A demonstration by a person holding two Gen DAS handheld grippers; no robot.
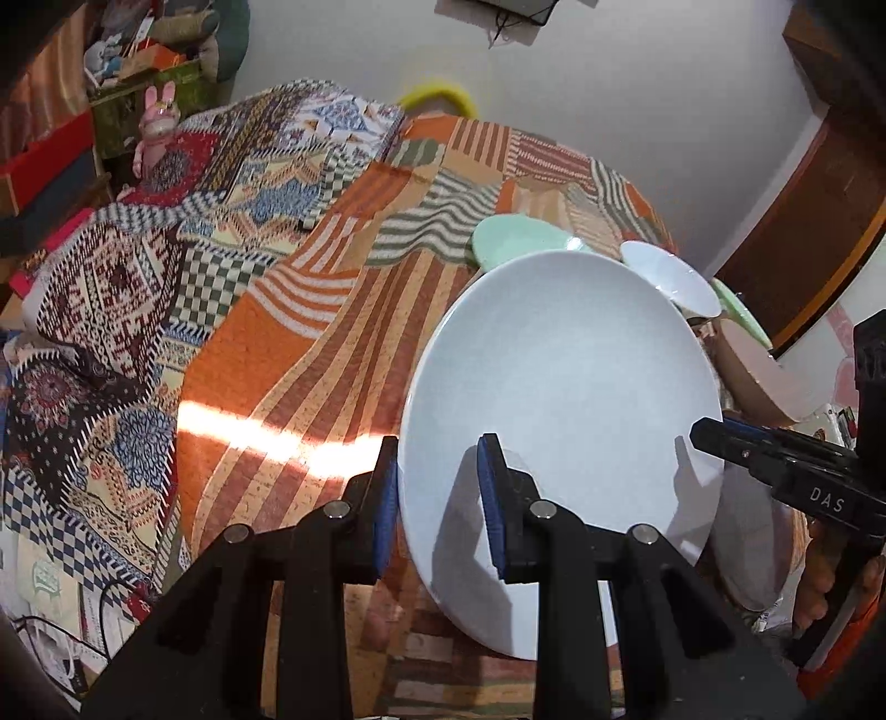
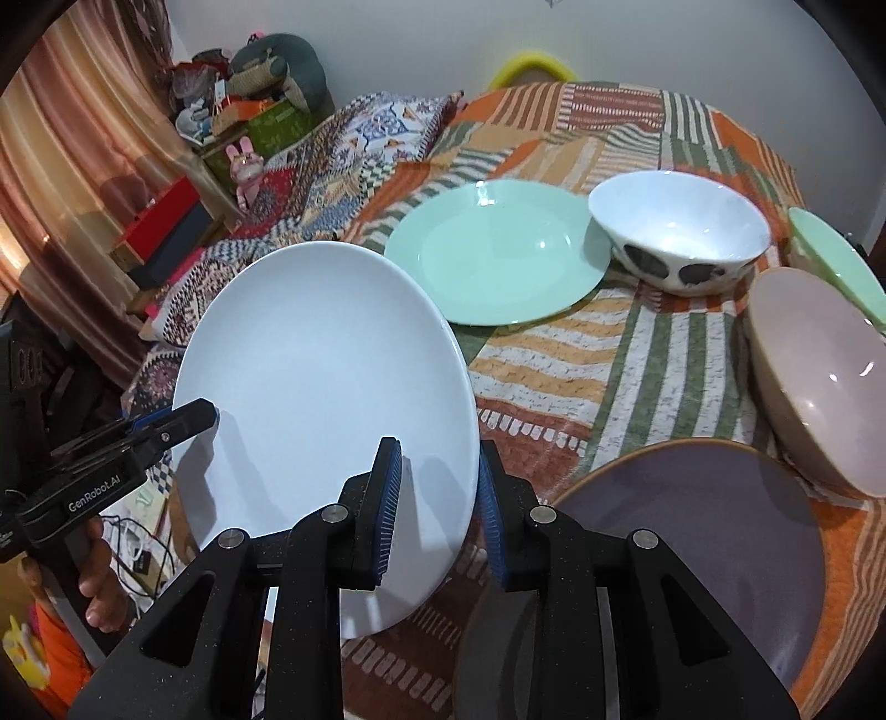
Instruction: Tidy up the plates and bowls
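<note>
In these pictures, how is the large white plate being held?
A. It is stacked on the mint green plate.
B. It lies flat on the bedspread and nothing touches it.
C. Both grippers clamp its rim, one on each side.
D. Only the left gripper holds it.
C: the white plate is tilted above the bedspread, with the right gripper clamped on one edge and the left gripper on the opposite edge.

Plain white wall [image 2: 387,39] at 12 o'clock. Patchwork-covered bed [image 2: 637,354] fills the centre. Striped curtain [image 2: 72,166] at 10 o'clock. Cluttered shelf [image 2: 232,111] at 11 o'clock. Sunlight strip [image 1: 266,437] crosses the cover.
</note>
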